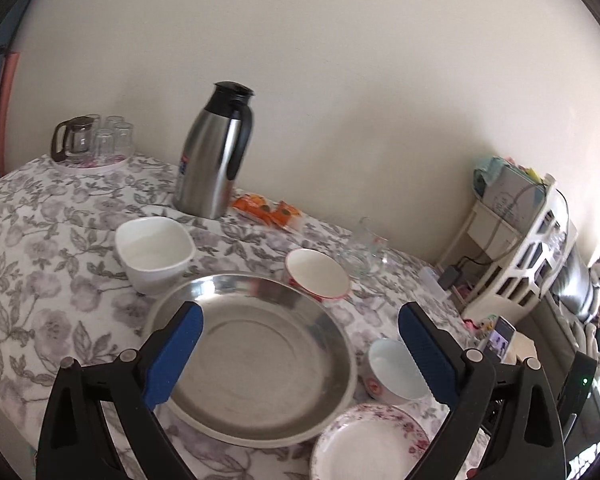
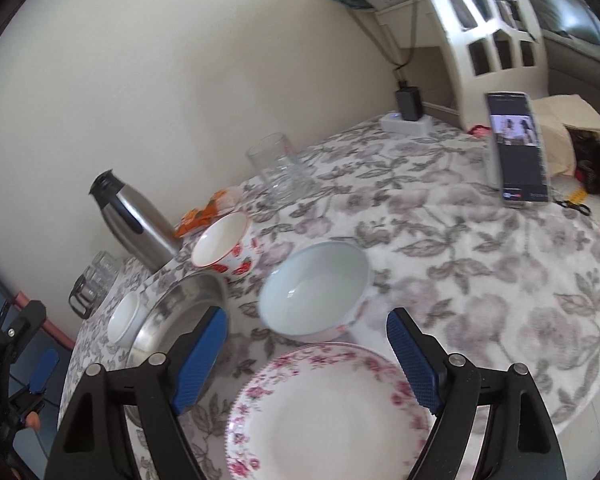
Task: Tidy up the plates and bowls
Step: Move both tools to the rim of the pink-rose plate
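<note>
Both hand-held grippers — left (image 1: 300,344), right (image 2: 306,354) — gape empty.

No text could be read in either view. The steel flask (image 1: 212,156) carried a small red and blue label at its 9 o'clock side, too blurred to read. The phone (image 2: 518,148), at 2 o'clock from the pale bowl (image 2: 314,290), showed a lit screen with tiny, illegible writing.

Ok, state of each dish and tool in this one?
Steel plate: empty, flat on the cloth.
Floral plate: empty, flat.
Pale blue bowl: upright, empty.
Strawberry bowl: upright, empty.
White square bowl: upright, empty.
Left tool: open, empty.
Right tool: open, empty.
</note>
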{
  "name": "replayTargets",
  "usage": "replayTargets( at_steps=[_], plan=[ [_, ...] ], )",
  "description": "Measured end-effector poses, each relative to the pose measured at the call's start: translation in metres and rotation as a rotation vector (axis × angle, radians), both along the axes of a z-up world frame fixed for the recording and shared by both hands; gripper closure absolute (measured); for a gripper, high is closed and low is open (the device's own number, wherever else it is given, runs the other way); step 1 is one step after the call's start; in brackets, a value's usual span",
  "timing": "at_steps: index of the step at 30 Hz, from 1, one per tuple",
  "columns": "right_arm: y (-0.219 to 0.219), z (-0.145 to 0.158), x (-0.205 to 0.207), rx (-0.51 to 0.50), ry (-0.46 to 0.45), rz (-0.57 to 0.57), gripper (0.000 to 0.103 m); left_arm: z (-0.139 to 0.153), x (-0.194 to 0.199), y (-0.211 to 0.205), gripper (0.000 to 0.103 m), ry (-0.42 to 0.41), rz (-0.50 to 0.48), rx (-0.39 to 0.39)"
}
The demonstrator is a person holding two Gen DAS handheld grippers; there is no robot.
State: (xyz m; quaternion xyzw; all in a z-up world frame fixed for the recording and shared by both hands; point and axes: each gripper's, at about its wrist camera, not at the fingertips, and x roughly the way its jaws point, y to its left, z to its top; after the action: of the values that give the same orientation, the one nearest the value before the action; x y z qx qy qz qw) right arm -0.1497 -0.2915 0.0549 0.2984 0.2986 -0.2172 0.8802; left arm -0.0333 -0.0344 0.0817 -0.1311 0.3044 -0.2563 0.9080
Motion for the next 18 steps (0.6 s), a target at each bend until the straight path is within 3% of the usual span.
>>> replayTargets(
  at_steps=[10, 13, 18],
  plan=[
    [-0.034, -0.015, -0.039, 0.034, 0.051, -0.130, 0.018, 0.000, -0.033, -0.047, 0.005, -0.018, -0.146, 0.066],
    [-0.036, -0.022, -0.039, 0.034, 0.106, -0.127, 0.018, -0.009, -0.036, -0.061, 0.005, 0.040, -0.191, 0.131],
    [-0.030, -0.040, -0.030, 0.061, 0.202, -0.077, 0.018, -0.041, -0.033, -0.080, 0.005, 0.213, -0.215, 0.288]
  ],
)
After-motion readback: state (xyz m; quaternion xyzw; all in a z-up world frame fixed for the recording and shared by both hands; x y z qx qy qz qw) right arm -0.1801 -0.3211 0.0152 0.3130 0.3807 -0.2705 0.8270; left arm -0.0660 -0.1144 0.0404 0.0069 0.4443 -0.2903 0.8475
